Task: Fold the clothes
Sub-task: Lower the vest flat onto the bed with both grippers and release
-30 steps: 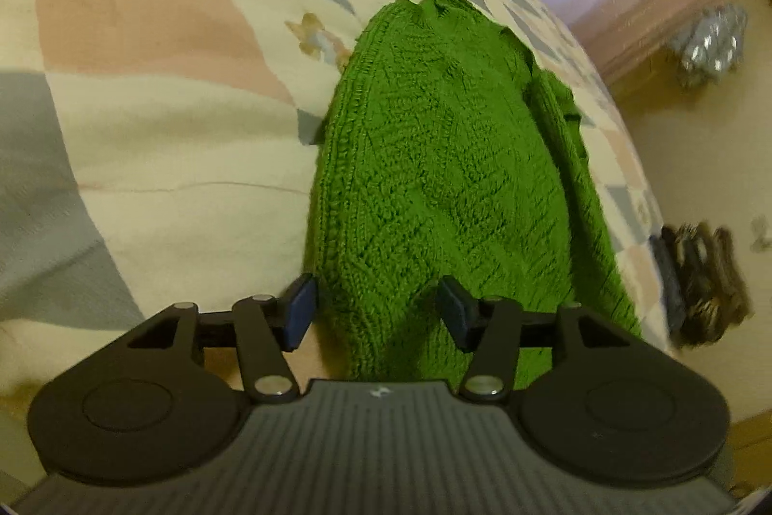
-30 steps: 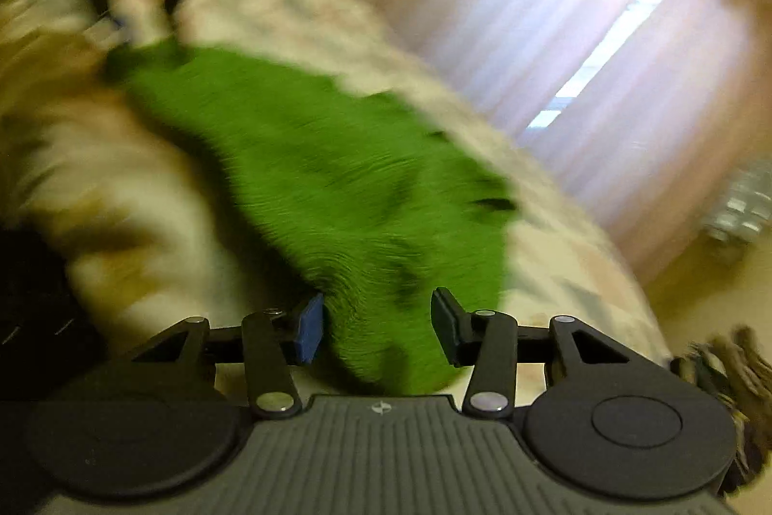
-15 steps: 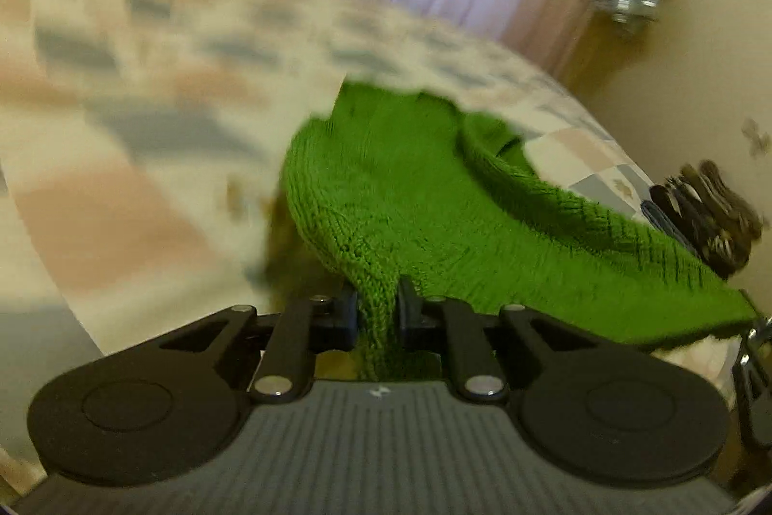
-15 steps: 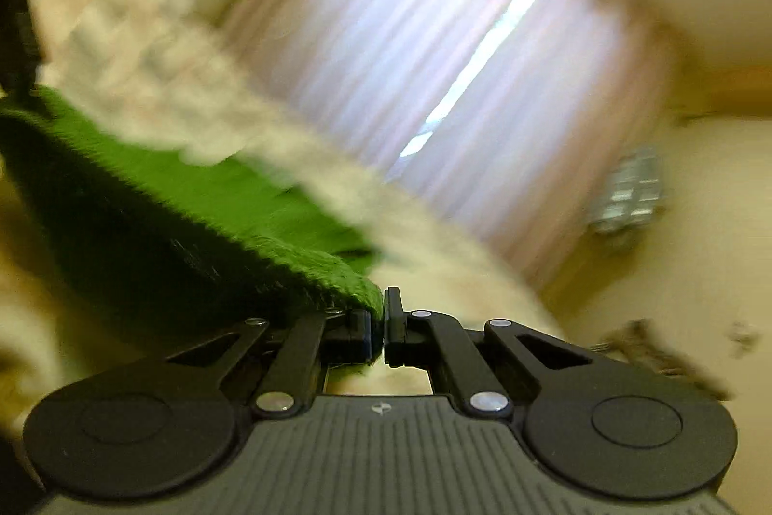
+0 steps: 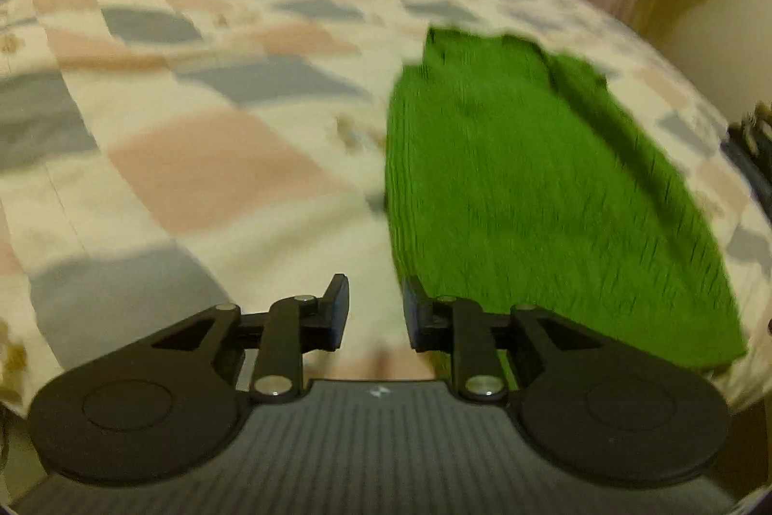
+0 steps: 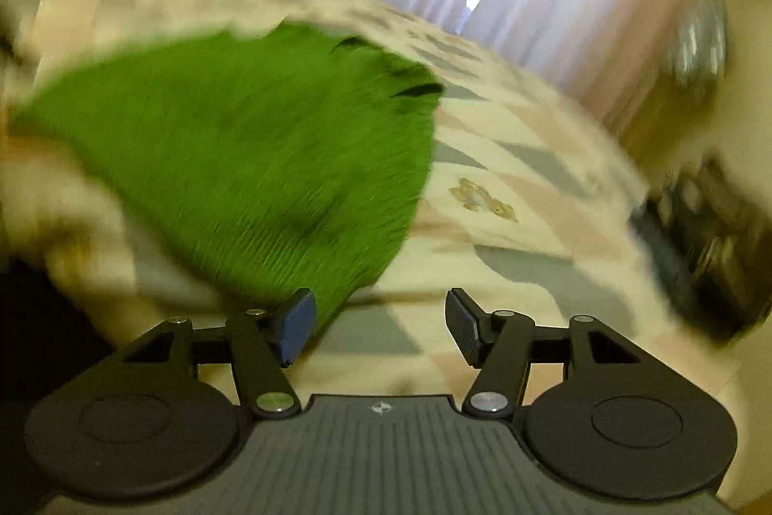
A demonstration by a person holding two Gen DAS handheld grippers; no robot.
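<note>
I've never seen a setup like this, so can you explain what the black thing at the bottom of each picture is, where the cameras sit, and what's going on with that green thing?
There is no robot here: a person holds a two-finger tool in each hand, and a camera on each looks out along its fingers. The black shape is that tool. One picture comes from the left gripper, the other from the right gripper. A green knitted sweater lies on a bed with a checked bedspread. Both tools' fingers are opening and nothing is between them, so the sweater is not held.
</note>
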